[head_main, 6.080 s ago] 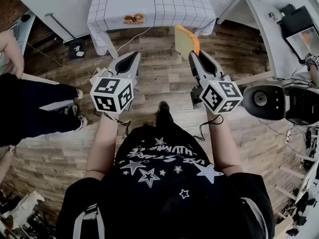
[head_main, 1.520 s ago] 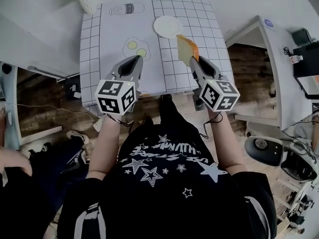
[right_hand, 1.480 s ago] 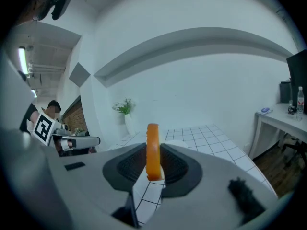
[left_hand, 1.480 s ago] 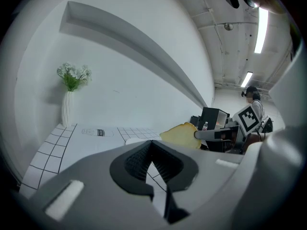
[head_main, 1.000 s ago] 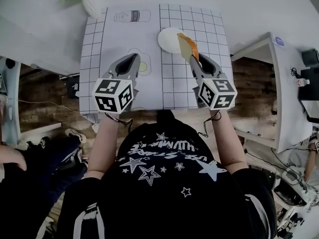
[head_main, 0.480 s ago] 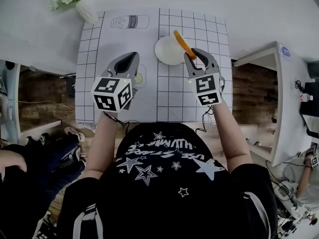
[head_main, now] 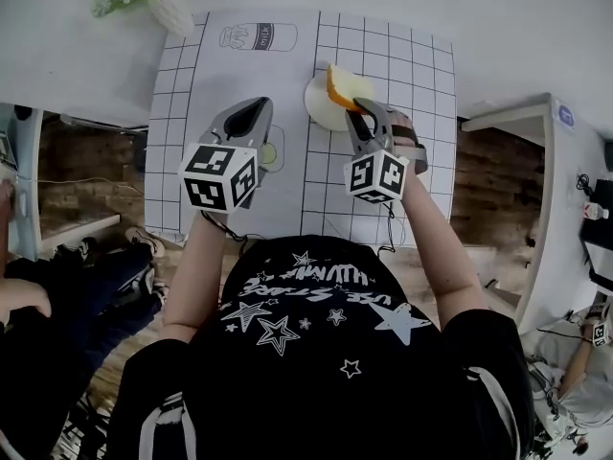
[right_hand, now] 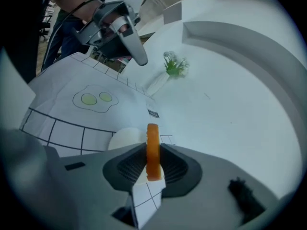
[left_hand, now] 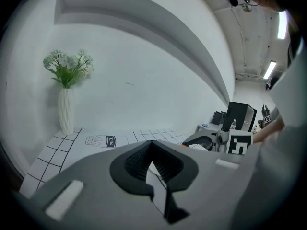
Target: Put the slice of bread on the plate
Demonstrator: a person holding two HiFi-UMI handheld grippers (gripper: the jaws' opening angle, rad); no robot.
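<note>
Grip: right gripper (head_main: 360,113) pads (right_hand: 129,166), black and ribbed, clamp the slice of bread (right_hand: 152,143) by its near edge.
Slice: flat, orange-crusted, over the round white plate (head_main: 321,108).
Left gripper (head_main: 251,121): ribbed jaws together, empty, left of the plate.
Table (head_main: 239,65): white cloth, black grid.

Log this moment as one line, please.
right hand-held gripper: shut on bread slice | slice over plate, not released | left hand-held gripper: shut, empty, left of plate
</note>
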